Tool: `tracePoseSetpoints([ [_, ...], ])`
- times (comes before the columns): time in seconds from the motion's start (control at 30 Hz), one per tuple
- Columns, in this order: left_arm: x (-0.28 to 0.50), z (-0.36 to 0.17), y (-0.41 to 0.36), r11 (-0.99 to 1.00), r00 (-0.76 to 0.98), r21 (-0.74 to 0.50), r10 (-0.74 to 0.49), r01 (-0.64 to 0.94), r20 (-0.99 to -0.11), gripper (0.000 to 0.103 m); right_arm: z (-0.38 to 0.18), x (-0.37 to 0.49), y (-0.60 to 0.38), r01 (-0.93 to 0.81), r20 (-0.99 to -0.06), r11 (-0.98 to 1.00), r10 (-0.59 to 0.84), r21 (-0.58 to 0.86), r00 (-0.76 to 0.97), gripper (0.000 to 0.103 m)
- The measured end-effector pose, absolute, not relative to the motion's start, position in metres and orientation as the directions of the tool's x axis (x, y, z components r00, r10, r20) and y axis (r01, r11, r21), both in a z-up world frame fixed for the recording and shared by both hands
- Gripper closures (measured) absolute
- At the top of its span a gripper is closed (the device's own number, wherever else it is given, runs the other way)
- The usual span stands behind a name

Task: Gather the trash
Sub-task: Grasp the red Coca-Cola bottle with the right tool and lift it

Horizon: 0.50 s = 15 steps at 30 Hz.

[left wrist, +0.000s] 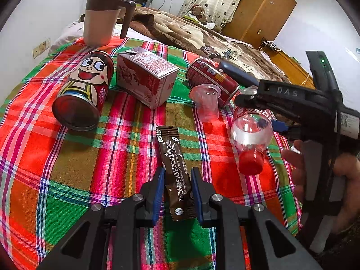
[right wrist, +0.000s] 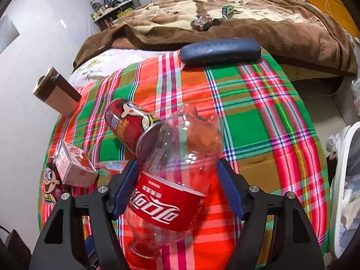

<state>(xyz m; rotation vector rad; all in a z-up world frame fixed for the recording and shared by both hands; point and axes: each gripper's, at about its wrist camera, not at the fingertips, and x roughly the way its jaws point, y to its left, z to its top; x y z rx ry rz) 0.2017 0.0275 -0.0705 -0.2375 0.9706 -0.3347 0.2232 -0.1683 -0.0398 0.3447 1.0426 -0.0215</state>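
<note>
A brown coffee sachet [left wrist: 174,171] lies lengthwise between the blue pads of my left gripper [left wrist: 177,191], which is shut on it just above the plaid cloth [left wrist: 90,168]. A clear Coca-Cola bottle [right wrist: 175,193] with a red label lies on the cloth, its red cap [left wrist: 250,162] pointing toward the camera in the left wrist view. My right gripper [right wrist: 177,189] straddles the bottle's middle with its jaws wide; a gap shows at the right pad. A person's hand [left wrist: 299,157] holds that gripper.
On the cloth lie a cartoon-face can [left wrist: 83,90], a red-and-white drink carton [left wrist: 146,78], a red can [left wrist: 211,78] and a clear plastic cup [left wrist: 205,103]. A lidded mug [left wrist: 101,18] stands at the back, near a dark glasses case [right wrist: 220,51]. A white bin [right wrist: 344,180] stands right.
</note>
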Motion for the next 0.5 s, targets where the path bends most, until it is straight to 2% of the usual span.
tracePoseSetpoints([
  [0.5,0.202,-0.071,0.027,0.925,0.523,-0.34,-0.376,0.169,-0.764,0.079,-0.05,0.2,-0.17,0.15,-0.868,0.979,0.048,0.14,0.493,0.03],
])
